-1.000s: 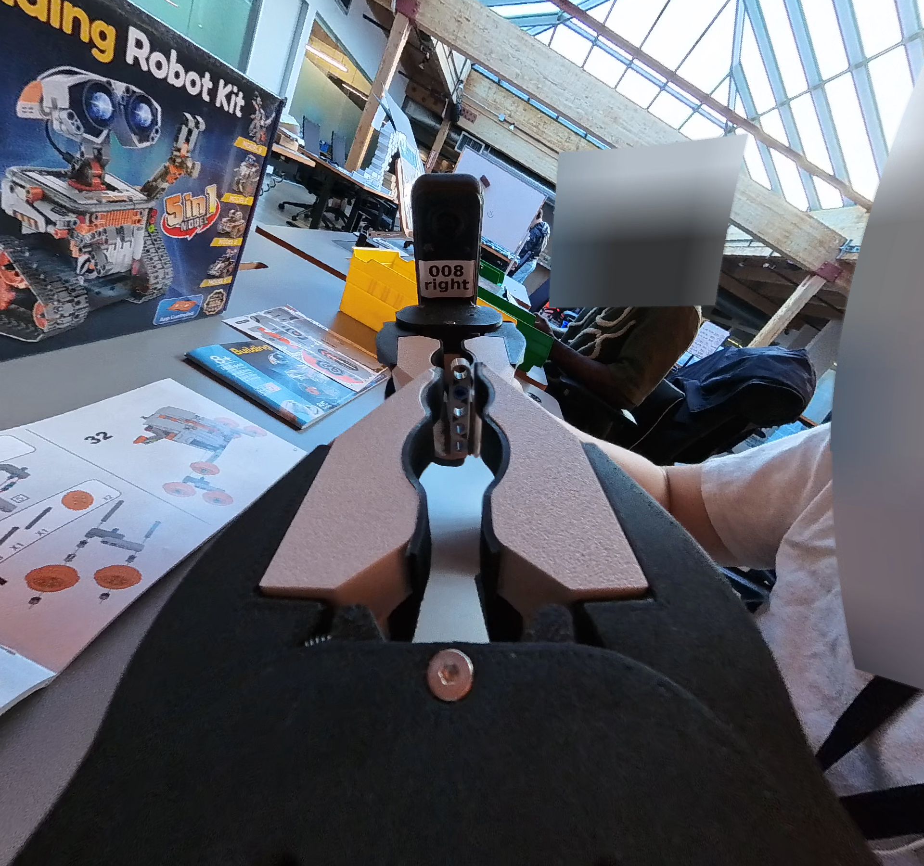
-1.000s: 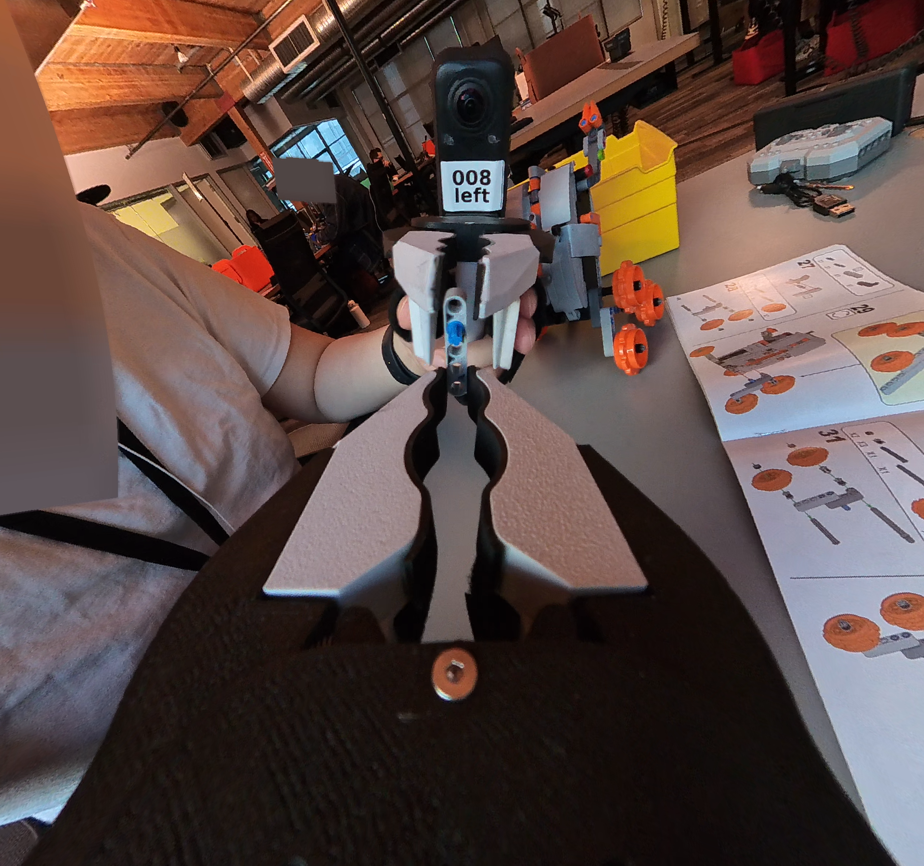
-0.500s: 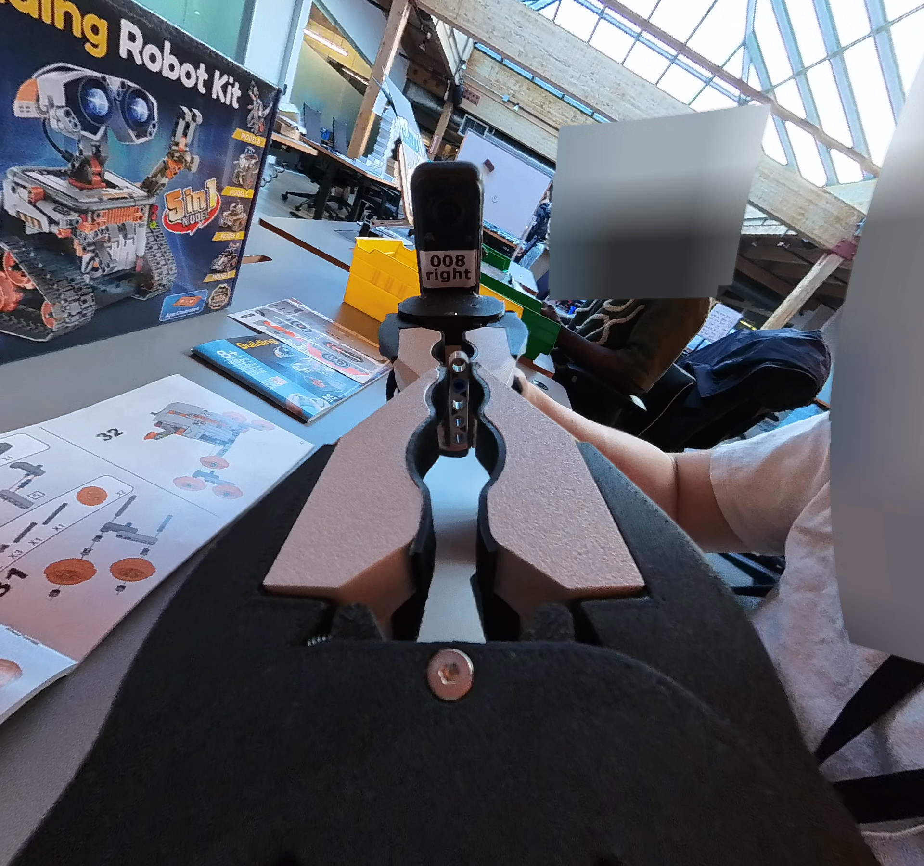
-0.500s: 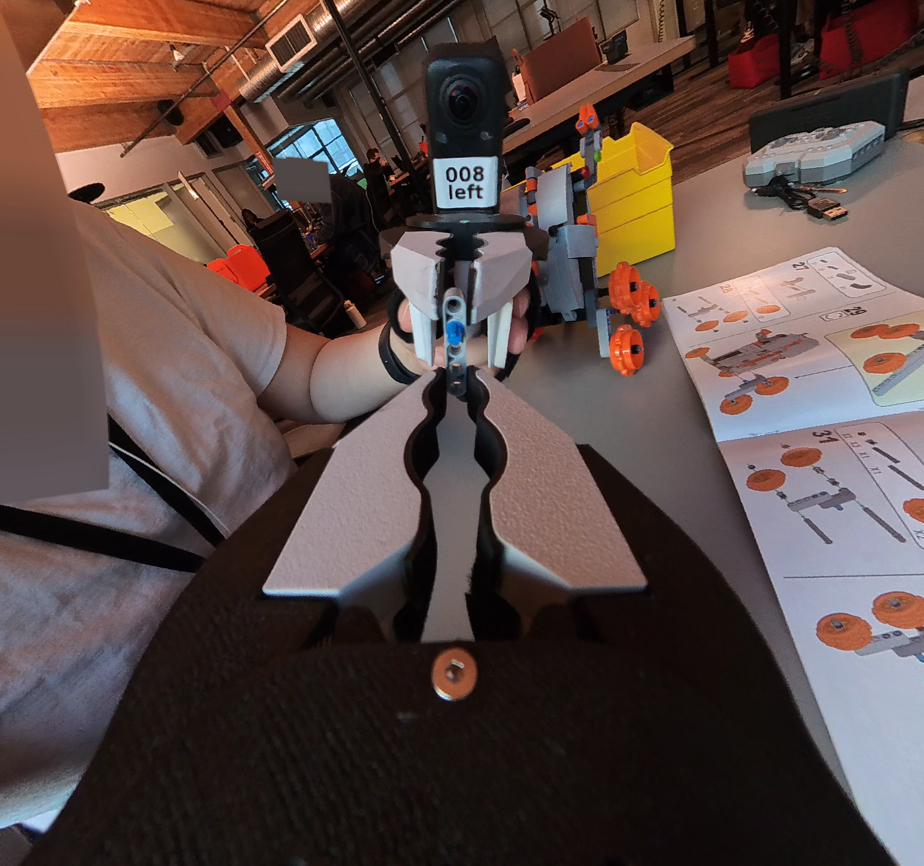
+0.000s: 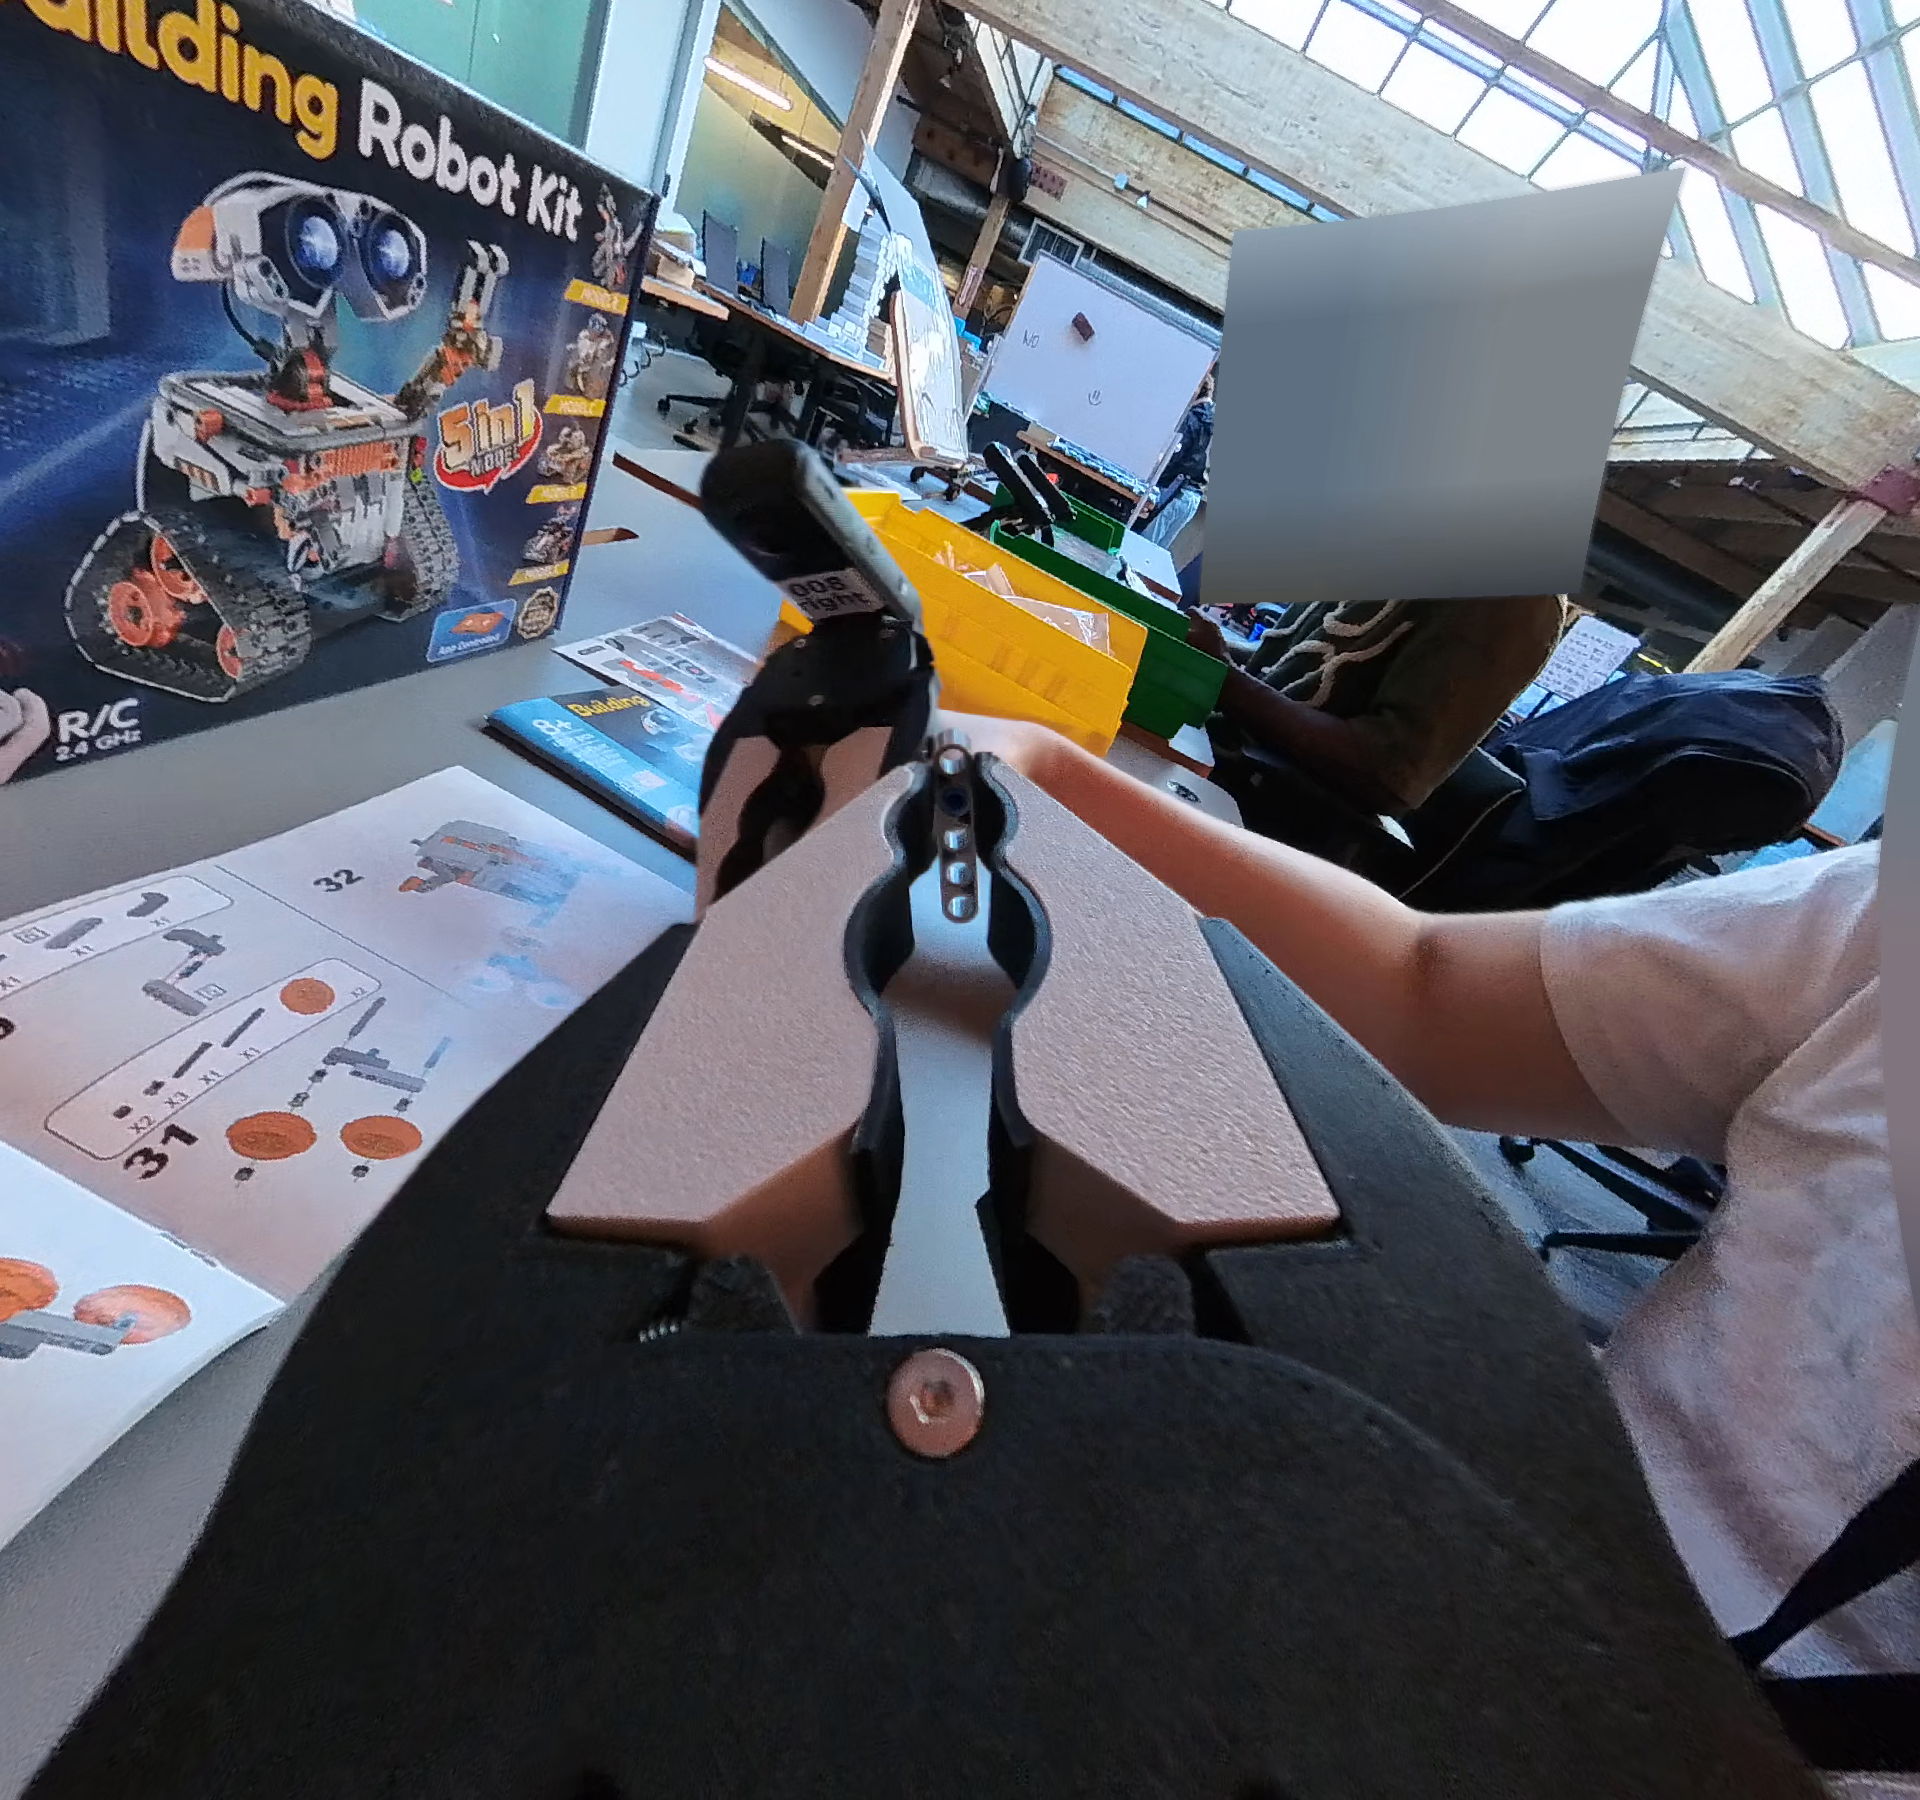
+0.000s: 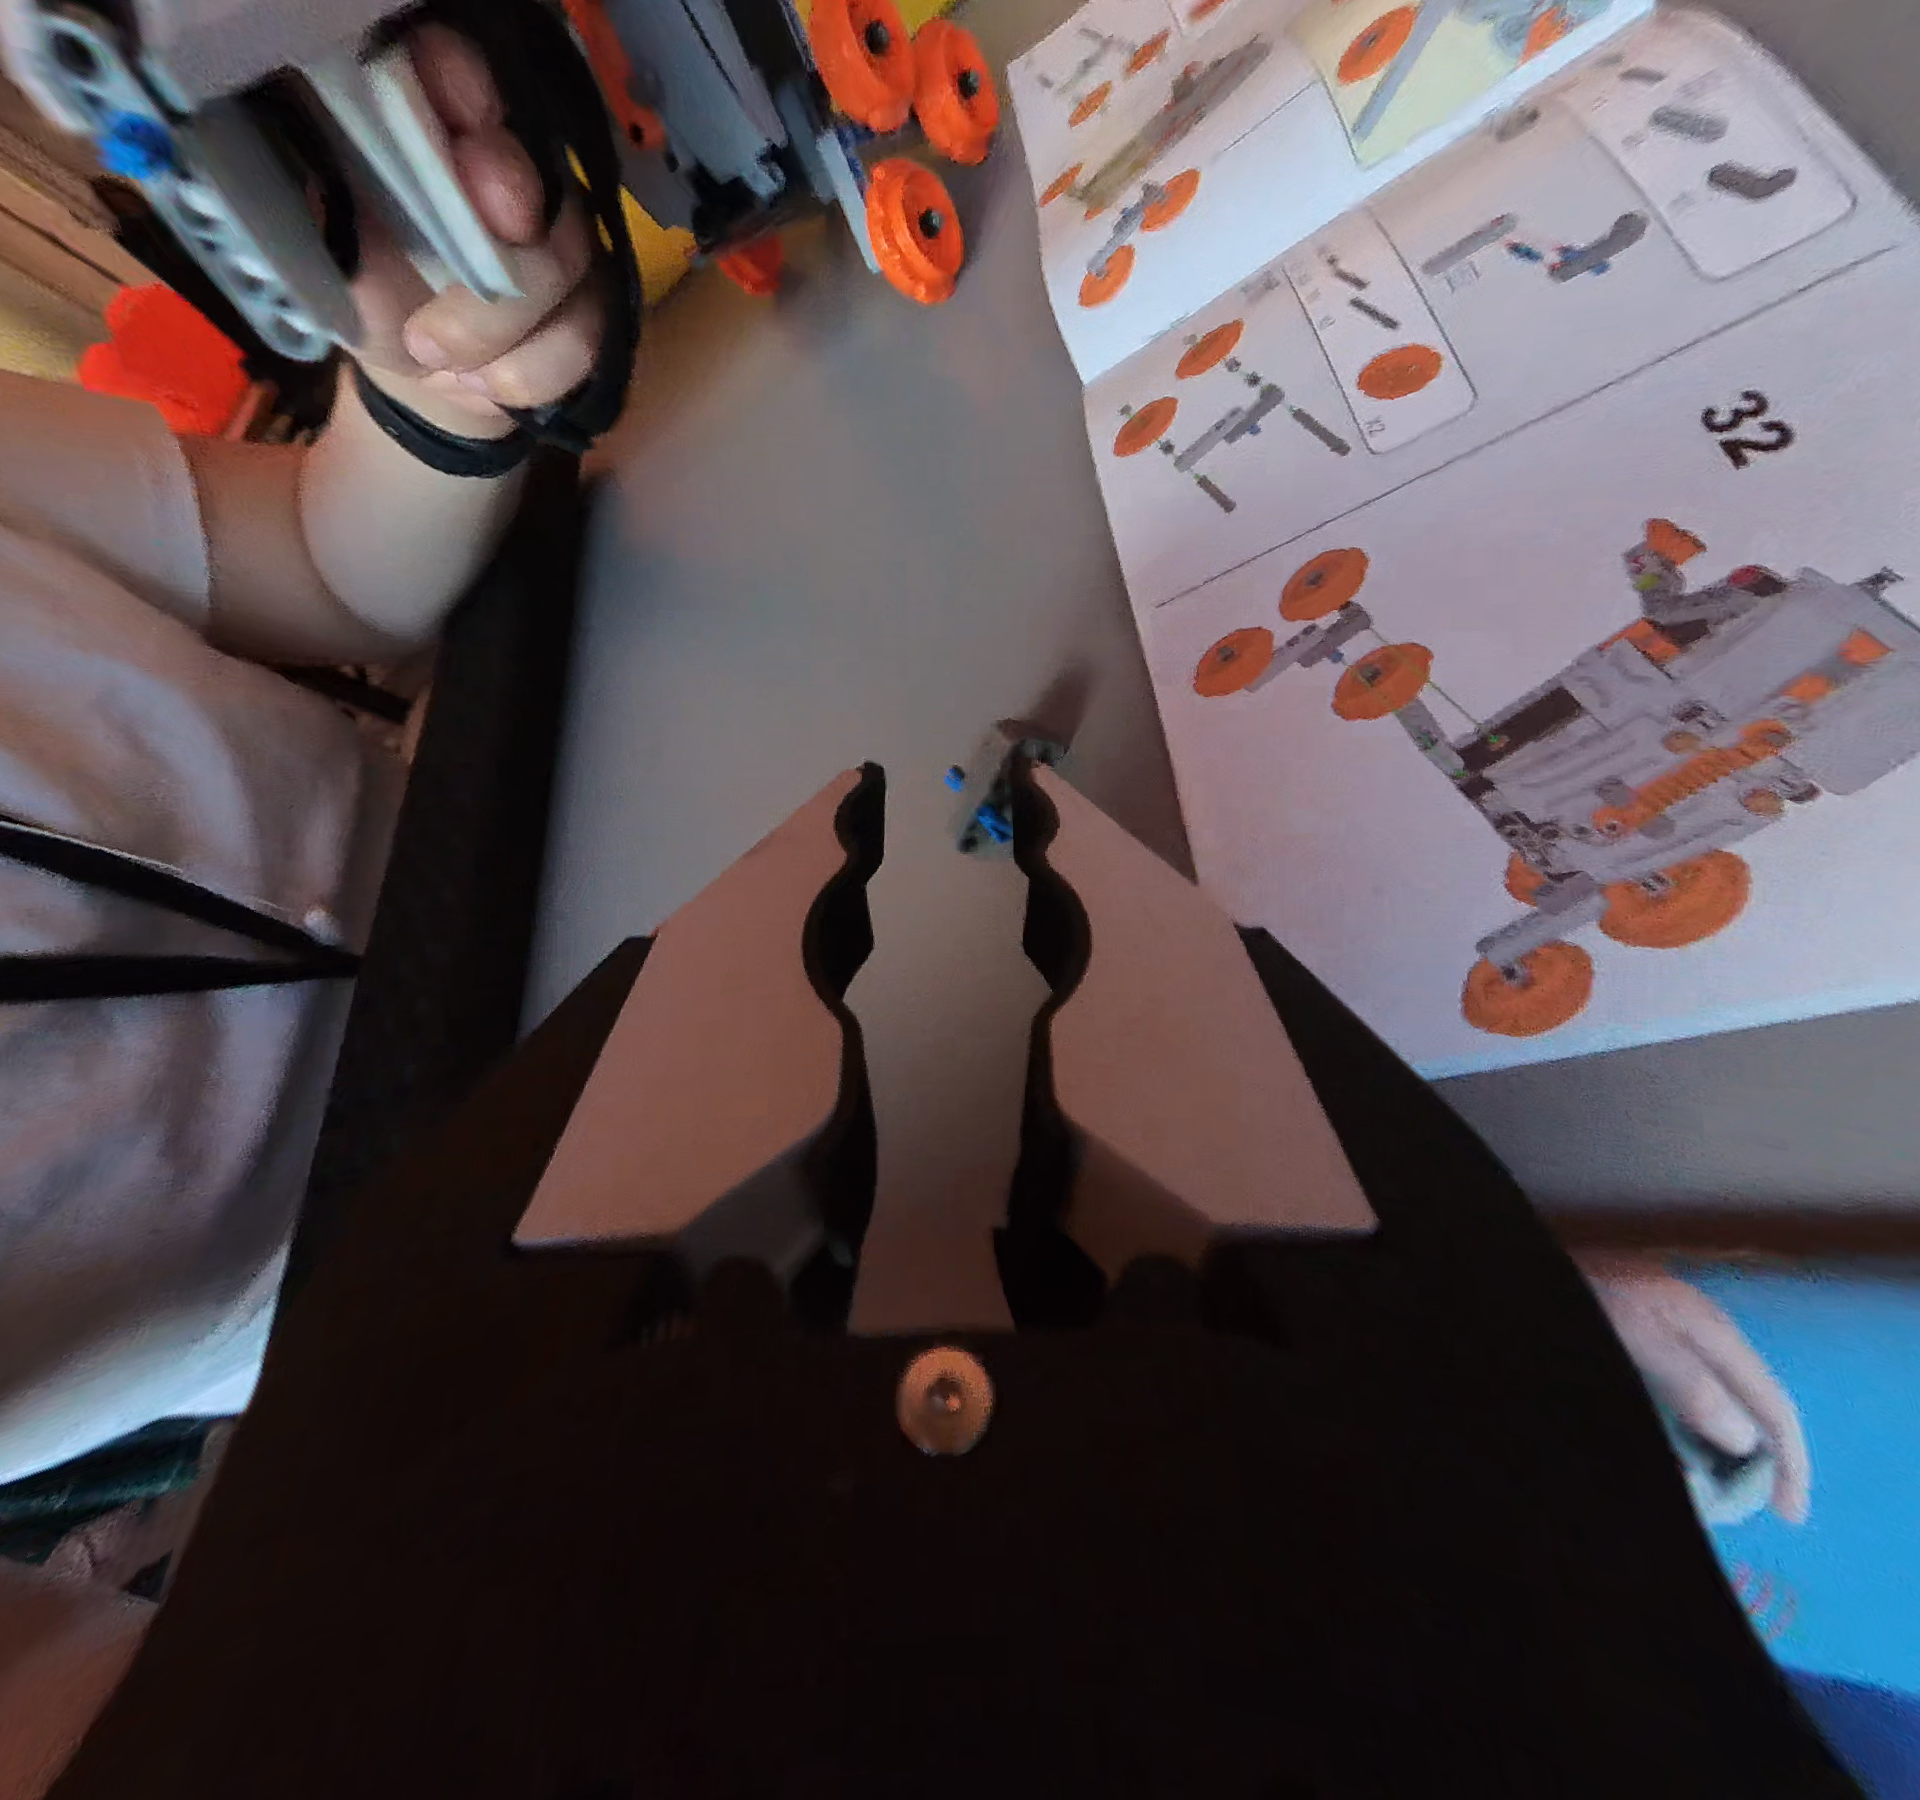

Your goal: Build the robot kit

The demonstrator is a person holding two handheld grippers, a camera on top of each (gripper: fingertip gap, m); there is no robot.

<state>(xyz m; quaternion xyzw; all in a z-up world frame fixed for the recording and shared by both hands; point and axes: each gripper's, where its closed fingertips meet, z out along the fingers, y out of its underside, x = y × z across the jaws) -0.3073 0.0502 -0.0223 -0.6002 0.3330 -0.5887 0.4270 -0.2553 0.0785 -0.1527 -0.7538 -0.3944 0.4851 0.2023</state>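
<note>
My left gripper (image 5: 951, 794) is shut on a grey beam with holes (image 5: 954, 862), held upright above the table. It also shows at the upper left of the right wrist view (image 6: 260, 140), where the beam (image 6: 223, 233) carries a blue pin. My right gripper (image 6: 951, 784) is open and points down at the grey table (image 6: 790, 555). A small grey piece with blue pins (image 6: 995, 800) sits against its right fingertip; I cannot tell whether it rests on the table. In the left wrist view the right gripper (image 5: 758, 815) tilts down just left of my fingers.
An open instruction booklet (image 6: 1455, 503) lies right of the right gripper and also shows in the left wrist view (image 5: 260, 1002). A grey model with orange wheels (image 6: 790, 88), a yellow bin (image 5: 997, 628), a green bin (image 5: 1164, 680) and a kit box (image 5: 291, 400) stand farther back. The tips of one gripper are about 15 centimeters away from the tips of the other.
The right gripper left the beam's end, swung down toward the table and opened. The left gripper still holds the beam and turned a little.
</note>
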